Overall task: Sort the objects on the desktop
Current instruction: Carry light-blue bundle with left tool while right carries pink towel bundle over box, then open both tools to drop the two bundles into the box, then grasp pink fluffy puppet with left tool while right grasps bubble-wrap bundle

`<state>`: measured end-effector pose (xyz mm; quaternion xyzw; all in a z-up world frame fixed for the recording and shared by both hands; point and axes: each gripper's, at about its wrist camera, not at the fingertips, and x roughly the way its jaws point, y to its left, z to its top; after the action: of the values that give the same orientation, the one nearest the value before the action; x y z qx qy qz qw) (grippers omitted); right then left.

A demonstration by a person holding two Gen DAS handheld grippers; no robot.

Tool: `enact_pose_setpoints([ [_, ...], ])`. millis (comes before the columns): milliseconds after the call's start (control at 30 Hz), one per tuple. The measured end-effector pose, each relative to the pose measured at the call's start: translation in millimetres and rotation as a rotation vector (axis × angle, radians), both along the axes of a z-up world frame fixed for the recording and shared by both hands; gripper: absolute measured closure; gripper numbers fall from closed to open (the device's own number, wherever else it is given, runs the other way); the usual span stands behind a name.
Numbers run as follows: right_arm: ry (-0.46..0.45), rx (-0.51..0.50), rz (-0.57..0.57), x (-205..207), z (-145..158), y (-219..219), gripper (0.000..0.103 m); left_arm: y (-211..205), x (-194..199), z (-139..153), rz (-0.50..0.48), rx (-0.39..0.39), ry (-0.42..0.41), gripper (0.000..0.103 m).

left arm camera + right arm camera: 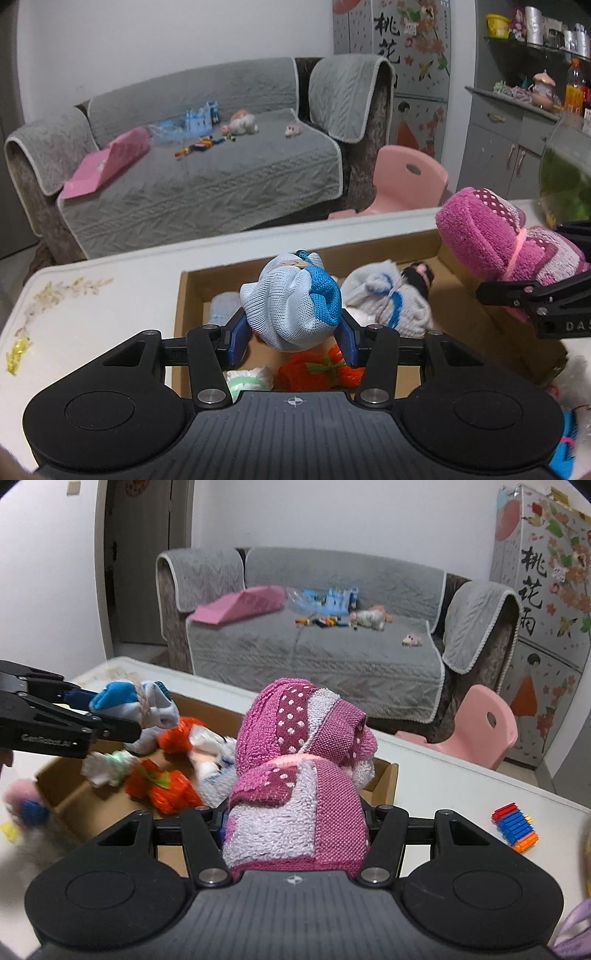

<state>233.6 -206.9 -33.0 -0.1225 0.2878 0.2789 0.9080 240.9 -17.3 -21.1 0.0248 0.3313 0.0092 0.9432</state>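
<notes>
My left gripper [293, 332] is shut on a light blue and blue rolled sock bundle [291, 299], held just above an open cardboard box [192, 295]. In the right wrist view the left gripper [107, 716] reaches in from the left with the sock bundle [147, 705] over the box's [388, 779] far side. My right gripper [295, 816] is shut on a pink and white rolled towel [295, 775] tied with a pink band, over the box's right end. From the left wrist view the towel [480, 229] sits in the right gripper [535, 258] at the right.
In the box lie orange bundles [314, 369], a white-green bundle [247, 380] and a grey-white bundle [384, 295]. On the white table are a stack of coloured blocks [515, 827] and a blurred pink-blue item [26, 805]. A pink chair [484, 723] and a sofa stand beyond the table.
</notes>
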Motion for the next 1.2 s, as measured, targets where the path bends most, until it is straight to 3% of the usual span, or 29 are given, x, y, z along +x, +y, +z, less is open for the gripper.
enact_pose_setpoints([
  [233,0.052,-0.050,-0.008,7.5,-22.2,11.4,0.048,5.7,6.7,-19.1,0.022,0.005,0.045,0.046],
  [333,0.035,-0.087,-0.011,5.5,-27.1,14.9,0.044,5.7,7.6,-22.1,0.026,0.020,0.054,0.043],
  [467,0.004,-0.080,-0.006,0.8,-20.8,12.7,0.036,4.2,3.5,-18.0,0.036,0.017,0.031,0.021],
  [567,-0.016,-0.070,-0.004,-6.8,-10.6,9.1,0.036,2.2,-3.8,-13.4,0.025,0.014,0.031,0.020],
  [933,-0.092,0.019,0.035,-75.4,41.4,-31.3,0.027,4.5,-90.6,18.5,-0.002,0.057,-0.026,0.015],
  [1200,-0.081,0.066,0.062,-125.9,27.3,-72.4,0.023,39.6,-178.8,9.5,0.062,0.004,-0.032,0.010],
])
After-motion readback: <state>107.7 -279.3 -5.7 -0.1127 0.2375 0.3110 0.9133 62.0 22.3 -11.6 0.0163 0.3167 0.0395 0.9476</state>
